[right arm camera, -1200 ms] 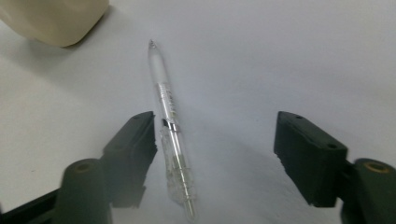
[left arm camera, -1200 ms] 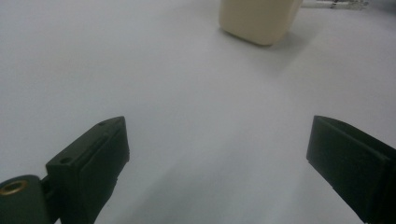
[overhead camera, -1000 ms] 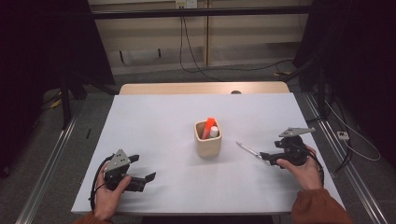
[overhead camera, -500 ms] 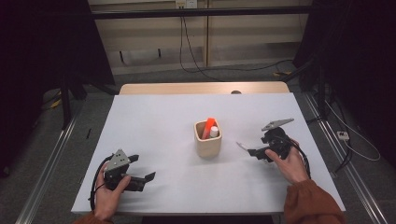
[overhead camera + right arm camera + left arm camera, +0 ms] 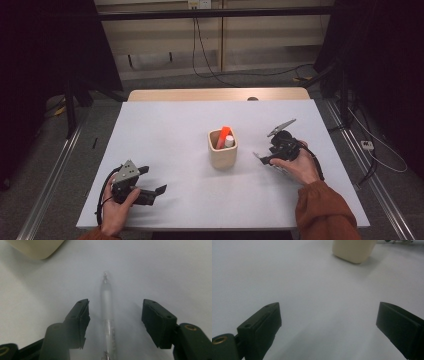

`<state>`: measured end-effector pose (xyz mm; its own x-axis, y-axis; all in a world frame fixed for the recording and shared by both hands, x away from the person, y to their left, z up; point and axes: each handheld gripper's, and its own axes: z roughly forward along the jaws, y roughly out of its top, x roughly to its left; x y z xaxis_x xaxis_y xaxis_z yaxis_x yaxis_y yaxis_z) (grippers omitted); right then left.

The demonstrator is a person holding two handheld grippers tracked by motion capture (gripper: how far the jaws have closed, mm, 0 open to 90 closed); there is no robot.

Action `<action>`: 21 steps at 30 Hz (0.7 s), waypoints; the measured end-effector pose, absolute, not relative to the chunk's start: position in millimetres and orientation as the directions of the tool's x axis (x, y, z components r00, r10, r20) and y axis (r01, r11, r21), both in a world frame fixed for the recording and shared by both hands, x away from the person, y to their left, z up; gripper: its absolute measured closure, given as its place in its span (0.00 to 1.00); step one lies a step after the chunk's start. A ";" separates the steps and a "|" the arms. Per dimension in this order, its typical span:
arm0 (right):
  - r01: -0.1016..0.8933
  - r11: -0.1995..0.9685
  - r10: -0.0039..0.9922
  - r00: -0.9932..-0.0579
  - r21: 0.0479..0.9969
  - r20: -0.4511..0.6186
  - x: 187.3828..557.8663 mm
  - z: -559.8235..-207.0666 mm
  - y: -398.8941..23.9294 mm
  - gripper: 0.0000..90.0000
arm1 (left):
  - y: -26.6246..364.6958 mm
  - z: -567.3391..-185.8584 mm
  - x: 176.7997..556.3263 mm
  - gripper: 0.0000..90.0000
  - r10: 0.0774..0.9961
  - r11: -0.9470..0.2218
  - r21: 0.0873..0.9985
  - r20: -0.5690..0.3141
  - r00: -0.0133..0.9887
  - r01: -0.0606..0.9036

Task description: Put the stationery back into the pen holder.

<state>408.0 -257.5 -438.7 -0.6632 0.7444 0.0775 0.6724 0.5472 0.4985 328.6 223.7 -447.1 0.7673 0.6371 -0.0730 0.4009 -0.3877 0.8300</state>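
1. The clear pen (image 5: 107,315) lies flat on the white table (image 5: 165,130), at about 3 o'clock from the beige pen cup (image 5: 223,150), near it but not touching.
2. Right hand-held gripper (image 5: 113,322): jaws straddle the pen's barrel and have just been closing. The pads are not on it yet; there is a gap on both sides.
3. Left hand-held gripper (image 5: 327,325): jaws spread wide with nothing between them, parked on the table at about 8 o'clock from the cup.
4. Handling guess: thin, light, rigid plastic barrel. It looks smooth, so it is likely to roll or squirt out if pinched off-centre.
5. Grip point: mid-barrel, pads square across the long axis. Avoid the tapered tip (image 5: 106,277).
6. It sits low on the table, so the pads need to come right down to the surface or they will ride over it.
7. The cup already holds an orange marker (image 5: 223,136) and a white-capped item (image 5: 229,141), so the free slot is tight.
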 end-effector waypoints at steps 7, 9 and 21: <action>0.656 0.589 0.728 -0.684 0.472 0.041 412.2 -439.5 -245.5 0.66 | 224.0 -447.3 328.5 0.07 0.635 -0.387 0.830 -0.077 0.769 0.402; 0.660 0.594 0.726 -0.686 0.460 0.046 412.4 -441.1 -245.0 0.70 | 223.8 -447.3 328.6 0.07 0.632 -0.390 0.829 -0.075 0.771 0.400; 0.647 0.632 0.711 -0.703 0.428 0.012 410.1 -441.1 -237.4 0.87 | 223.3 -447.0 328.3 0.07 0.620 -0.397 0.831 -0.071 0.782 0.390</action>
<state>410.1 -237.4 -441.1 -0.7026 0.7115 0.0117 0.6466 0.6315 0.4280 328.3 223.3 -447.0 0.7816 0.6197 -0.0714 0.3903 -0.3966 0.8309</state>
